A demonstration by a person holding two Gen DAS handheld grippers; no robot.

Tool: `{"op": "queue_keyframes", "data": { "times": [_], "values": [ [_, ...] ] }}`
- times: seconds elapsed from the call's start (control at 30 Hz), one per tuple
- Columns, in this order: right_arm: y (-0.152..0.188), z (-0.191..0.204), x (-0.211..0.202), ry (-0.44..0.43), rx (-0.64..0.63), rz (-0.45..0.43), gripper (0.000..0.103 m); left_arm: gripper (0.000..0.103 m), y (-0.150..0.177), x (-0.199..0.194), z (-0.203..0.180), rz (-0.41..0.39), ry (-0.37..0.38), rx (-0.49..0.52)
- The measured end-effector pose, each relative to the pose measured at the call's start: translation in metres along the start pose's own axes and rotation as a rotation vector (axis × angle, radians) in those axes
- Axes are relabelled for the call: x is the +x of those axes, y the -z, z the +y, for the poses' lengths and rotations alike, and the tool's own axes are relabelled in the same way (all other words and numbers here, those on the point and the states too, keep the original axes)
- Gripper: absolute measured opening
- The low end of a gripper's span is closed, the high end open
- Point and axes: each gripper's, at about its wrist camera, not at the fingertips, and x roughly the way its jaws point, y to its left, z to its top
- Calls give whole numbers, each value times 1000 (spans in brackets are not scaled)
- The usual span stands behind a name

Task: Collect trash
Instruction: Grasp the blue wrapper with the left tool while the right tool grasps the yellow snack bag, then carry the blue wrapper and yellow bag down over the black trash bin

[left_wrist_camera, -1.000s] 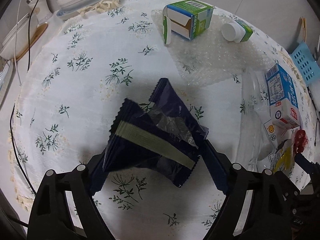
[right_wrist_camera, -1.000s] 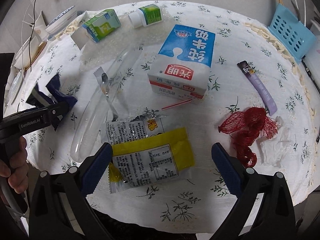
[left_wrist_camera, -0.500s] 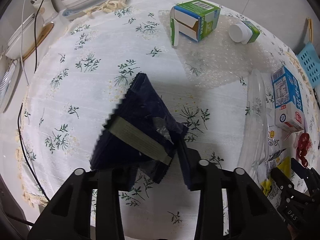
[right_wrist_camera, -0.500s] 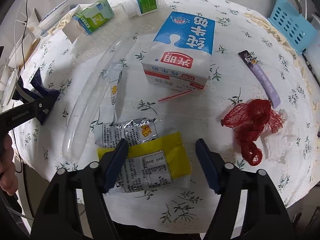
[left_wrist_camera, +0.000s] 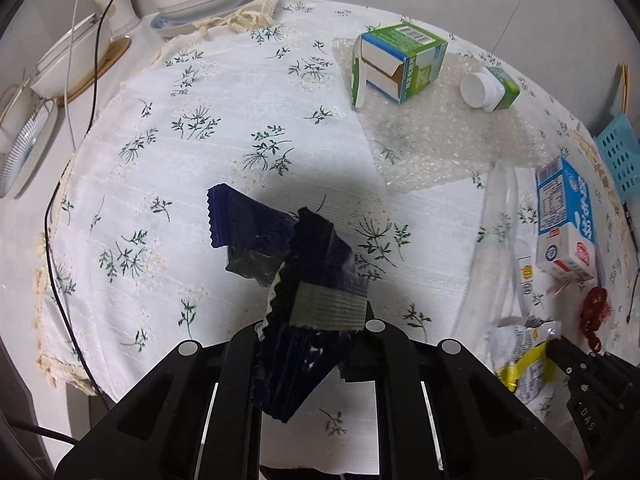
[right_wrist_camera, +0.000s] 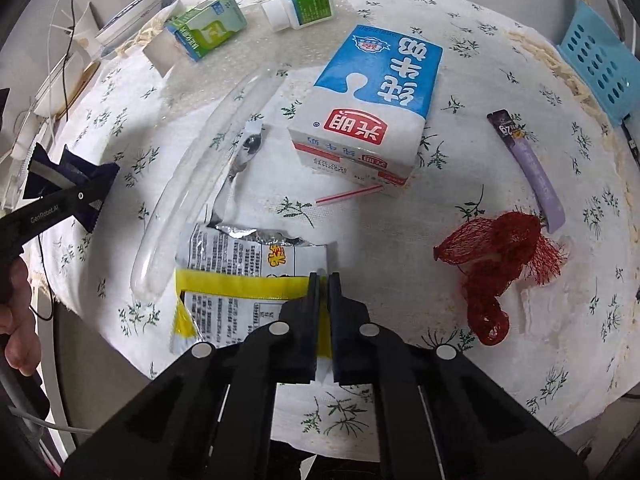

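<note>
Trash lies scattered over a round desk [left_wrist_camera: 224, 128] under a white cloth printed with green sprigs. The left tool [left_wrist_camera: 310, 344] is pressed together on a dark blue wrapper [left_wrist_camera: 296, 264], which crumples up between its black fingers, with one zigzag edge sticking up toward the cloth's middle. The right tool [right_wrist_camera: 324, 300] is pinching the yellow-banded edge of a yellow and silver snack packet [right_wrist_camera: 240, 276] that lies near the desk's front rim; its two fingers stand almost touching with the packet's edge between them. Just beside that packet a long clear plastic sleeve [right_wrist_camera: 200, 176] runs diagonally across the cloth. A blue and white milk carton [right_wrist_camera: 372, 96] lies on its side near the middle, with a red and white straw [right_wrist_camera: 348, 196] just below it. To the right sit a crumpled red mesh net [right_wrist_camera: 492, 264] and a narrow purple stick sachet [right_wrist_camera: 532, 168]. At the far side, a sheet of bubble wrap [left_wrist_camera: 432, 144] carries an opened green box [left_wrist_camera: 396, 64] and a small green bottle with a white cap [left_wrist_camera: 488, 88]. A pale blue perforated basket [right_wrist_camera: 600, 64] rests at the right edge.
</note>
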Motion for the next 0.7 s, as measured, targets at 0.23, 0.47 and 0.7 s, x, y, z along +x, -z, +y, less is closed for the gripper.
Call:
{"op": "queue_keyframes", "data": {
  "times": [0.23, 0.47, 0.7],
  "values": [
    [21, -5, -27, -12, 72, -76, 3, 11, 19, -23, -3, -42, 70, 51],
    [46, 7, -62, 33, 117, -170, 3, 11, 43, -57, -3, -90, 151, 133],
    [71, 29, -100, 67, 144, -247, 2, 11, 70, -89, 9, -118, 220, 179]
  ]
}}
